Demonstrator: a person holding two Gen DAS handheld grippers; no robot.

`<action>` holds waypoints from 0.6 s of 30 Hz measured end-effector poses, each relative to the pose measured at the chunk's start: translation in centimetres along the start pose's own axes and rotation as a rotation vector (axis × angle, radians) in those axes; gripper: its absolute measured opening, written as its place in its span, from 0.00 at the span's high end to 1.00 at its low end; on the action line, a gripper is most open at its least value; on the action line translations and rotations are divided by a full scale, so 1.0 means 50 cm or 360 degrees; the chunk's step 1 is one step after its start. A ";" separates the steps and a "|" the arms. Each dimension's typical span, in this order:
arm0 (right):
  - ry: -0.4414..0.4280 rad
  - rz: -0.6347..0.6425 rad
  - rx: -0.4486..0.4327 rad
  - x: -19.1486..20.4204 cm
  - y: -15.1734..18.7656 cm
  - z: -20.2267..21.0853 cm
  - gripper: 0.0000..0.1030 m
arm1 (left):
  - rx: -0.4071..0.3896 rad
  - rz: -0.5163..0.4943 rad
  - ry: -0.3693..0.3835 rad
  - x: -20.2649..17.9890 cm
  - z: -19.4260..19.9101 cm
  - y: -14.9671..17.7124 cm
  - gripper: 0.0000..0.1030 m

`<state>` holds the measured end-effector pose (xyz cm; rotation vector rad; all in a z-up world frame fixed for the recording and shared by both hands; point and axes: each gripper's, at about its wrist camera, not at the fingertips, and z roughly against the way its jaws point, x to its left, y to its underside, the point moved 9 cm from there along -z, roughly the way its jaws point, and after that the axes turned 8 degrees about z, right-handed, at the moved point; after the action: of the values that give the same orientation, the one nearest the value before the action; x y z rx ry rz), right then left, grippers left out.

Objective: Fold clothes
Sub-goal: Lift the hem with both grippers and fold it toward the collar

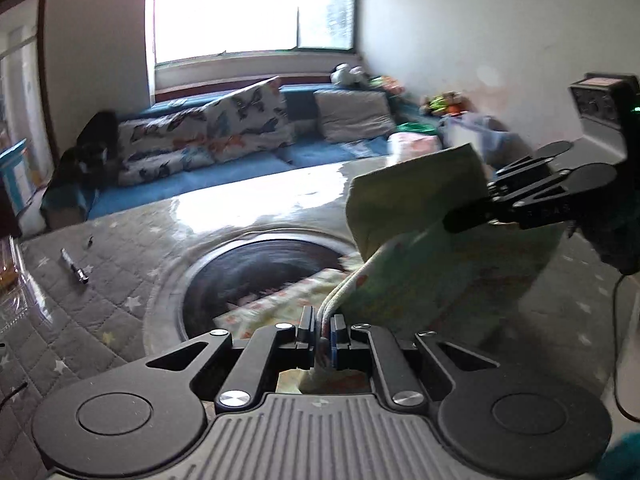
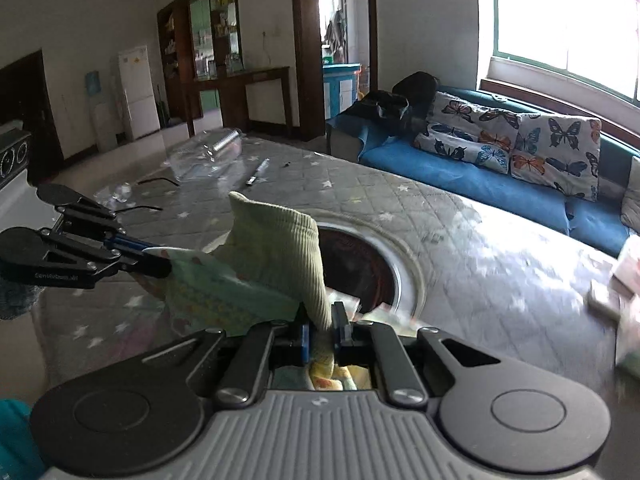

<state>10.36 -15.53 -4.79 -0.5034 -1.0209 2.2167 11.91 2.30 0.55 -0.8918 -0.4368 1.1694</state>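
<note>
Early stage, by the look of it: no fold made yet. Left gripper (image 1: 322,334) has its fingers clamped on the garment (image 1: 420,240) at one edge; right gripper (image 2: 322,330) is clamped on the green ribbed cuff (image 2: 280,256) at the other. The garment, pale green with a small print, hangs in the air between the two, part lifted off the counter (image 1: 100,280), with its lower end trailing over the round dark inset (image 1: 256,268) in the quilted star cover. A pen (image 1: 74,268) lies well off to the side. Left to do: spread it flat, make the folds, set it down. Other clothes are not clearly visible. Frames are motion-blurred, so garment type is uncertain; possibly small trousers or a sleeve.
</note>
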 end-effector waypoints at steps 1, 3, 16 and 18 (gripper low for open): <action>0.0005 0.0005 0.0021 -0.011 -0.007 -0.023 0.91 | 0.0025 0.0028 -0.0012 0.013 -0.020 -0.006 0.93; 0.0007 -0.0020 0.0067 -0.032 -0.014 -0.074 0.91 | 0.0091 0.0086 -0.0044 0.041 -0.067 -0.006 0.93; 0.0255 -0.0223 0.0150 -0.143 0.085 -0.121 0.60 | 0.0315 0.0392 -0.0100 0.126 -0.179 0.043 0.92; 0.0315 -0.0262 0.0170 -0.155 0.118 -0.101 0.60 | 0.0326 0.0395 -0.0107 0.126 -0.180 0.042 0.91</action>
<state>16.55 -21.09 -11.97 -0.5580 -0.8068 2.0185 19.33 4.99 -7.35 -0.7440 -0.2589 1.4472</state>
